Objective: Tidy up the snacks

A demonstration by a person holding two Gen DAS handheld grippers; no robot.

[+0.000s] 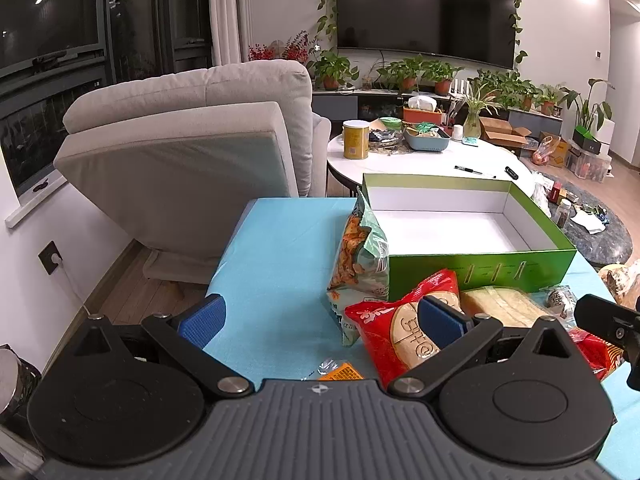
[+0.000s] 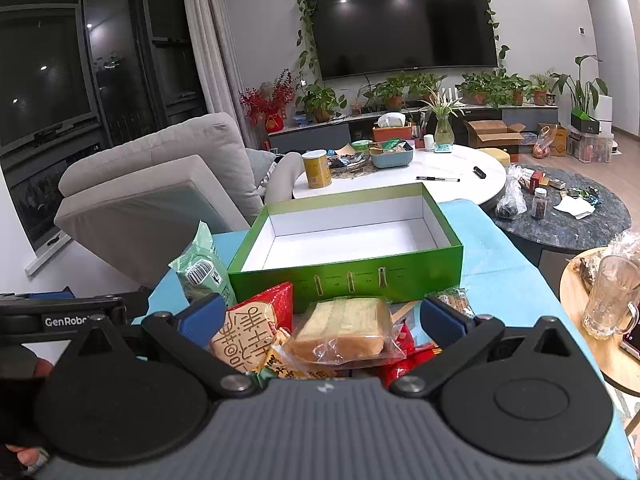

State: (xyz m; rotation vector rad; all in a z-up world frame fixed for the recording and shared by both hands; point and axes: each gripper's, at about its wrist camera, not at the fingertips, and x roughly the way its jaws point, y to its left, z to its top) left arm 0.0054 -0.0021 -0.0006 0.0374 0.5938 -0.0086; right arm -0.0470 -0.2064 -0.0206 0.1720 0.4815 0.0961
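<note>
An empty green box [image 1: 480,272] [image 2: 348,276] with a white inside stands open on the blue tablecloth [image 1: 276,264]. A green snack bag [image 1: 360,264] [image 2: 204,268] leans on its left corner. In front of the box lie a red cracker packet [image 1: 394,340] [image 2: 248,332], a clear-wrapped bread slice pack [image 1: 504,306] [image 2: 344,328] and more red wrappers. My left gripper [image 1: 322,320] is open wide over the cloth, its right finger above the red packet. My right gripper [image 2: 324,318] is open above the pile, its pads clear of the bread and crackers.
A grey armchair [image 1: 192,152] stands left of the table. Behind the box is a round white table [image 2: 400,184] with a yellow can [image 2: 317,169]. A dark round table [image 2: 560,216] and a glass mug [image 2: 612,300] on a wooden side table are at the right.
</note>
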